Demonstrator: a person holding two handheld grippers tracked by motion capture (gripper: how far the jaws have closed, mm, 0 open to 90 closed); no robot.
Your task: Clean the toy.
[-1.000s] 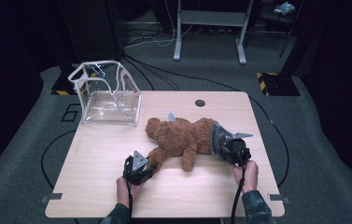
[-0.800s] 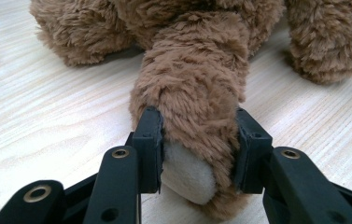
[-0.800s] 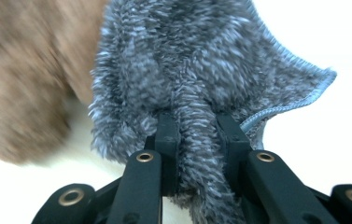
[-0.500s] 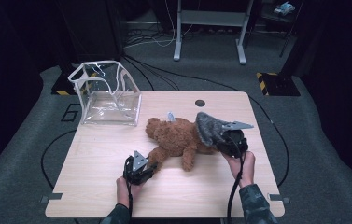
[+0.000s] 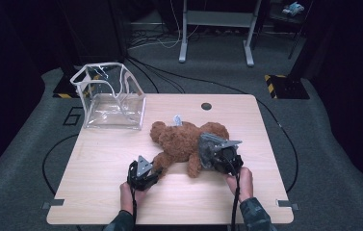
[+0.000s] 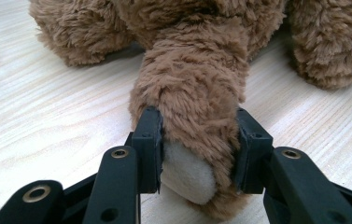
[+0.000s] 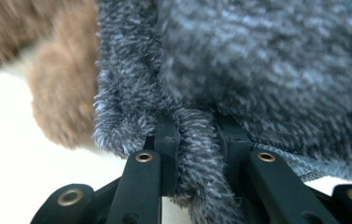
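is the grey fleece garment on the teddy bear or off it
Partly on. The grey fleece garment covers one end of the teddy bear; the rest is bare brown fur. The right gripper pinches its edge.

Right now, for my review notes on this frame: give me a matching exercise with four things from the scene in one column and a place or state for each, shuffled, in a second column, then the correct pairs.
Things:
1. left gripper
2. right gripper
3. clear bag
4. teddy bear

Places or states:
A. stands open at the table's far left corner
B. shut on a fold of grey fuzzy cloth
C. lies mid-table
D. shut on a brown paw with a pale sole

Pairs: 1-D, 2-B, 3-A, 4-C
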